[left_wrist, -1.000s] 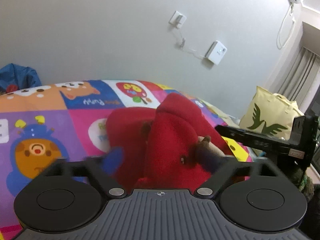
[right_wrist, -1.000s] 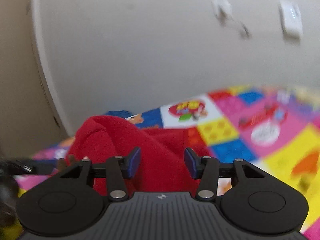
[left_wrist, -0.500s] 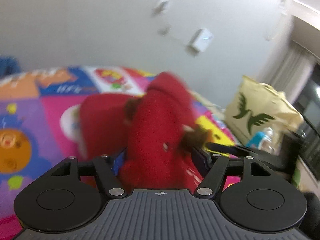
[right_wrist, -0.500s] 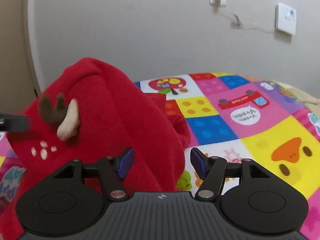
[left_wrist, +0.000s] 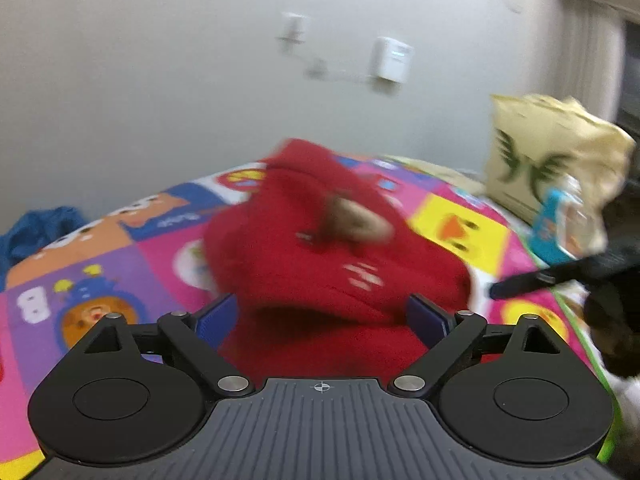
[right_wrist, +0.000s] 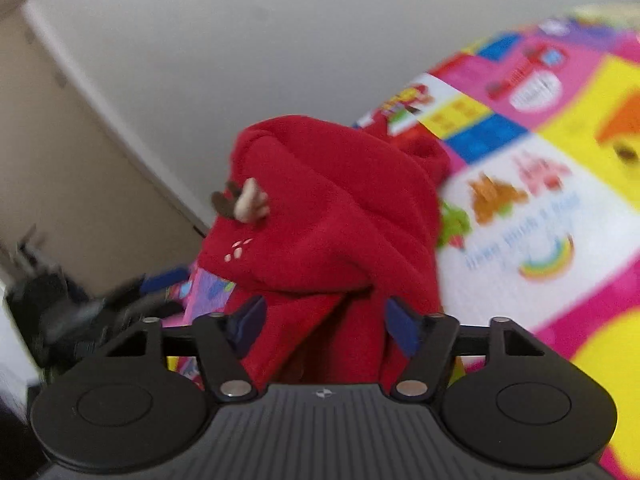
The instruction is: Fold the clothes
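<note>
My left tool (left_wrist: pixel 322 318) points level toward the far wall, its blue pads spread wide with the bunched red fleece garment (left_wrist: pixel 320 248) between them, though I cannot tell if they touch it. My right tool (right_wrist: pixel 324 324) is tilted, its pads also apart around a hanging fold of the garment (right_wrist: pixel 332 224). The garment sits heaped on the colourful cartoon-print play mat (left_wrist: pixel 100 264), near me.
</note>
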